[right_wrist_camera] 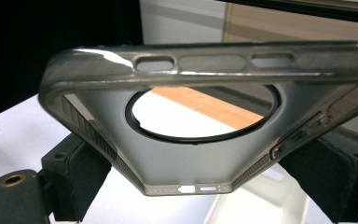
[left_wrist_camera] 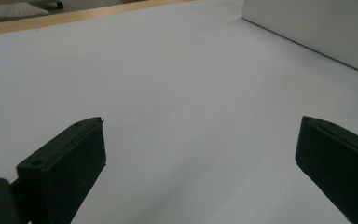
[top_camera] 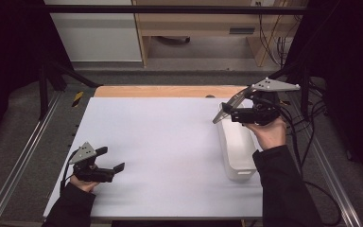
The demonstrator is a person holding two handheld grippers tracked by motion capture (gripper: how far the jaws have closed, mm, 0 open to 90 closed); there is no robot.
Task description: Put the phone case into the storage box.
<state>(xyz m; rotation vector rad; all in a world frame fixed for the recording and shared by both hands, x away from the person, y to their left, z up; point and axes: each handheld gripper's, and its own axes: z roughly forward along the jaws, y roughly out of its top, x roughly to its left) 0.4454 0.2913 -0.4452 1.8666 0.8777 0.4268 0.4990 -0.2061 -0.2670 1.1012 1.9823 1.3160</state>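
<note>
Phone case [right_wrist_camera: 200, 135], translucent grey with a large round cut-out, is what your right gripper [top_camera: 246, 115] carries; it sits at upper right of the high view, raised above the far end of the white bin [top_camera: 238, 156]. In the right gripper view the jaws press on the case's two long edges near its lower end, so the clamp is across its width and the rest of the case projects forward, tilted. That grip leaves the open face and camera hole unobstructed, which I judge suits either lifting it from the bin or lowering it in; which of the two cannot be told.

Your left gripper [top_camera: 108, 163] rests low at lower left of the high view, just above the white table [top_camera: 160, 142], jaws spread wide with nothing between them. I read it as parked clear of the work.

Surroundings: the bin lies along the right edge of the table, well apart from the left gripper. Nothing else shows on the table between the two. Cables [top_camera: 295, 127] trail beside your right hand [top_camera: 269, 132], near the bin's far end; watch for snagging.
</note>
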